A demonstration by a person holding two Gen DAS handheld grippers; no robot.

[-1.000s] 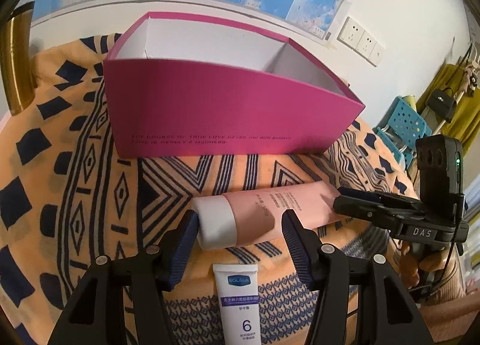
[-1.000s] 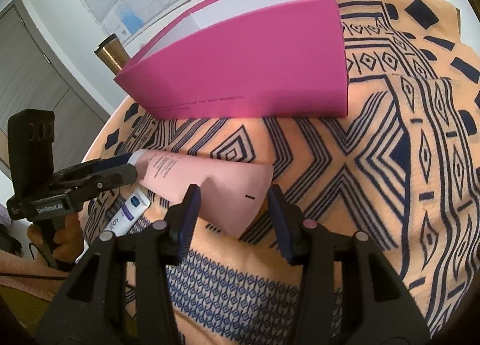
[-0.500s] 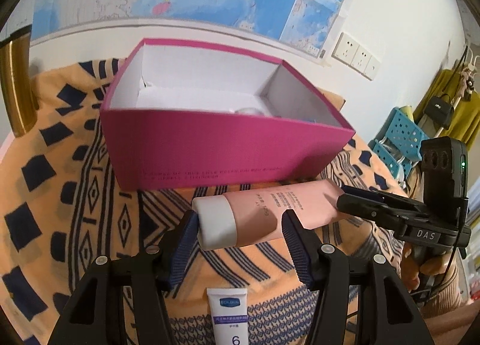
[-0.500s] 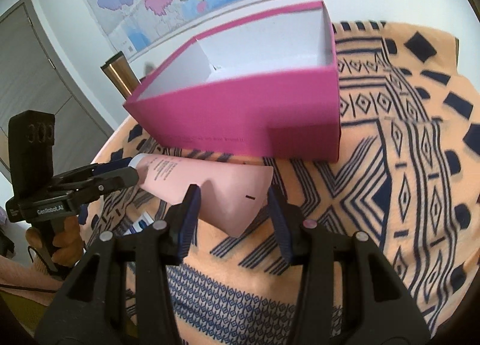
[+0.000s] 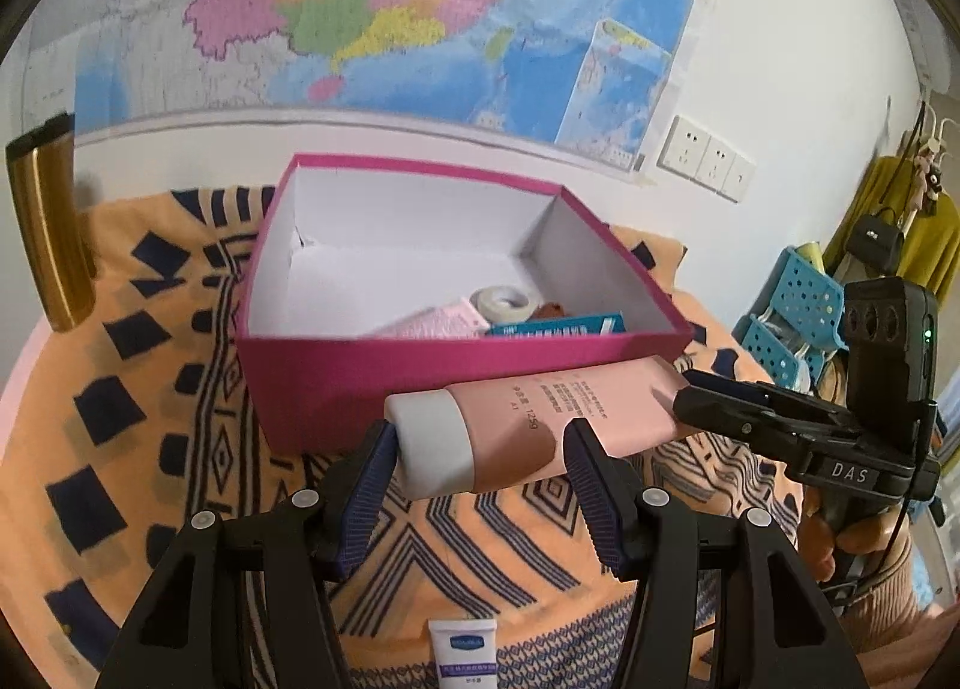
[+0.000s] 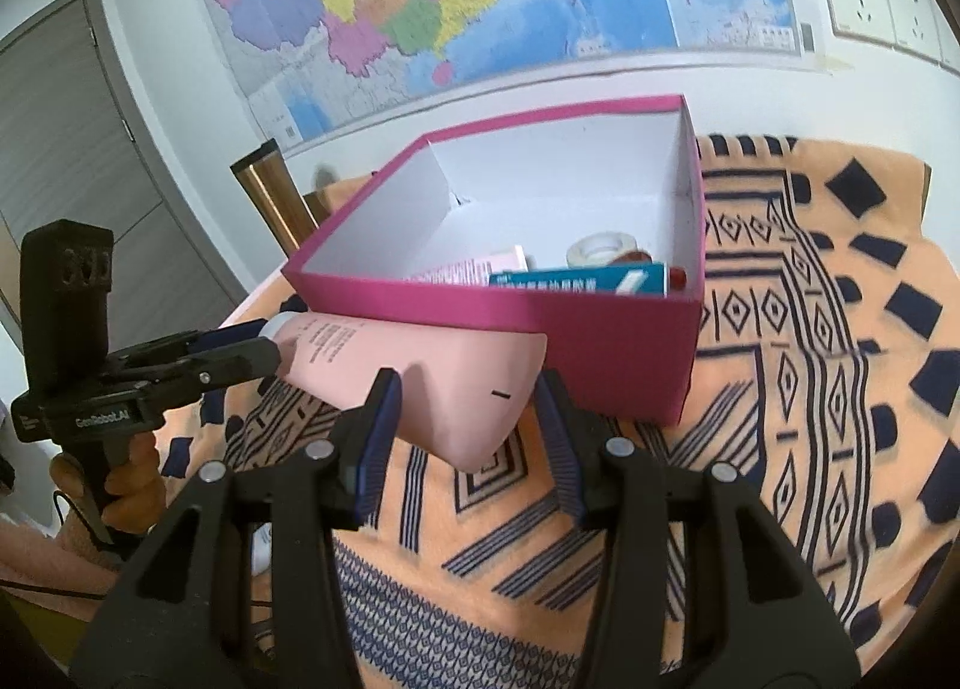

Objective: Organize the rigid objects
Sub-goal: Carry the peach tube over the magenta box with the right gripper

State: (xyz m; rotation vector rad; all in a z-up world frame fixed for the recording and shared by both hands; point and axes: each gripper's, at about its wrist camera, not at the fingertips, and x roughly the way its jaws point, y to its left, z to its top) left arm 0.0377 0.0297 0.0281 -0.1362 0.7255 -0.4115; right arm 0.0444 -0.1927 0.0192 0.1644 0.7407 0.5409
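Pink tube (image 5: 540, 419), white cap (image 5: 429, 446), flat crimped tail; left hand-held gripper (image 5: 480, 485) clamps cap end, right hand-held gripper (image 6: 465, 425) clamps tail.

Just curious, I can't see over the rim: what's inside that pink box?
Inside the pink box: a tape roll, a teal carton and a pale pink package. The near wall hides whatever lies lower.

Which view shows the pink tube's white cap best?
Left wrist view: the white cap of the pink tube sits in full between the left gripper. In the right wrist view the cap is mostly hidden behind that gripper.
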